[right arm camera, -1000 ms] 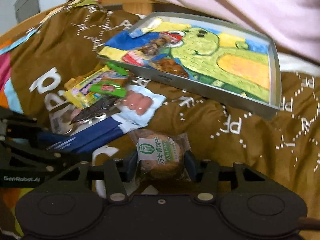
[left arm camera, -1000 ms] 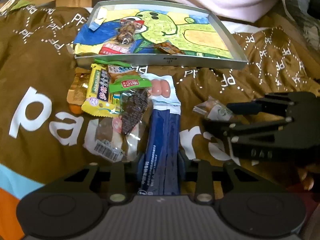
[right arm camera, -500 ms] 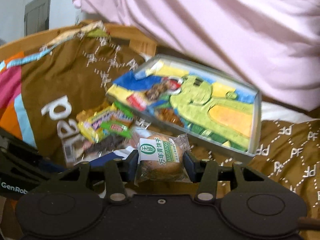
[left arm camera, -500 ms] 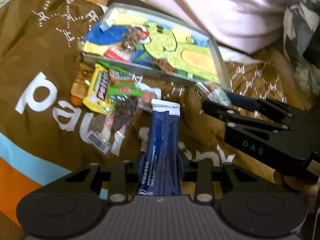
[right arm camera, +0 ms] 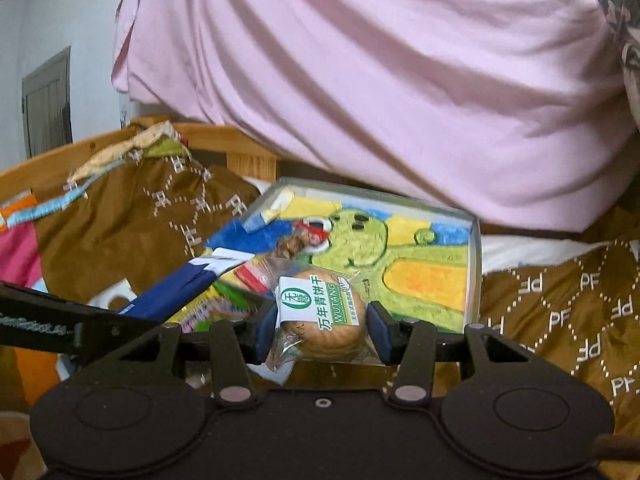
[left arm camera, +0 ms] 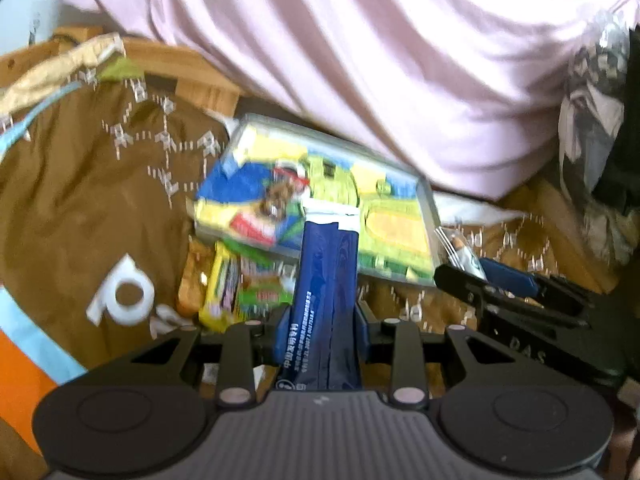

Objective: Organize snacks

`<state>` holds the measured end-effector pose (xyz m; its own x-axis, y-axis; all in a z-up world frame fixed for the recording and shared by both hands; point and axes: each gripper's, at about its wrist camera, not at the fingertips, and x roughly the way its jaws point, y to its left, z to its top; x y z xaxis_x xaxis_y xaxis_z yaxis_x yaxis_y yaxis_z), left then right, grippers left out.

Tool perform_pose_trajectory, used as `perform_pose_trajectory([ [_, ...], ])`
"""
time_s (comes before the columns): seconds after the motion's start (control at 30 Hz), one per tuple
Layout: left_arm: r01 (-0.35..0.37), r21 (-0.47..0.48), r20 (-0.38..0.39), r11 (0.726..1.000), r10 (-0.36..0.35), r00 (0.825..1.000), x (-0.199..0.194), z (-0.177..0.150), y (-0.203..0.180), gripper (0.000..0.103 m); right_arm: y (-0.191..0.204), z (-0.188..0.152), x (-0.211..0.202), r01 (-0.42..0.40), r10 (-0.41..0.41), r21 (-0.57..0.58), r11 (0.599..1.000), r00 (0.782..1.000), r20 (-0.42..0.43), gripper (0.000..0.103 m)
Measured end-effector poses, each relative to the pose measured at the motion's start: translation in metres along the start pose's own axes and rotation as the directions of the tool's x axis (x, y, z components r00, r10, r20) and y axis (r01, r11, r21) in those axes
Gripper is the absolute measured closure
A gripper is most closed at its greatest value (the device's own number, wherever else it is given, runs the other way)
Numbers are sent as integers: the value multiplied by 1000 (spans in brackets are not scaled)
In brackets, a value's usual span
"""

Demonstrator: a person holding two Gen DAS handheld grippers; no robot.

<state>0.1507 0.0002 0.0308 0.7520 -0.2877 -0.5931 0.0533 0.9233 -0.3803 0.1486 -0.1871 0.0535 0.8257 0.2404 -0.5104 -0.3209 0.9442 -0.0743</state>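
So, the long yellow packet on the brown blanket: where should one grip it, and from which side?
Probably its near short end, pinched across the narrow width, approaching from the near side and slightly above. The yellow packet lies flat, an orange packet and a green packet crowding its long sides; only that end looks free. Blur makes this tentative.

Soft indoor light, fisheye warp, motion blur in the left wrist view.

Light is even and diffuse, with gentle shadows in the folds of the pink fabric [right arm camera: 380, 80] above. The left wrist view is smeared: the tray [left arm camera: 425, 196] and snack pile [left arm camera: 240, 288] ahead of the left gripper [left arm camera: 320, 316] are blurred. The right wrist view is sharper; the label on the biscuit packet [right arm camera: 320, 312] reads clearly. Corners go black and straight edges bow.
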Motion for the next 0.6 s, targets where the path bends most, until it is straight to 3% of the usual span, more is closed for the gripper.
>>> perform_pose_trajectory([
  [0.33, -24, 17, 129, 1000, 22, 991, -8, 76, -12, 67, -6, 57, -11, -30, 20, 70, 997, 989, 145, 53],
  [0.6, -43, 51, 214, 998, 31, 976, 21, 110, -2, 67, -31, 47, 23, -1, -28, 124, 992, 972, 232, 53],
])
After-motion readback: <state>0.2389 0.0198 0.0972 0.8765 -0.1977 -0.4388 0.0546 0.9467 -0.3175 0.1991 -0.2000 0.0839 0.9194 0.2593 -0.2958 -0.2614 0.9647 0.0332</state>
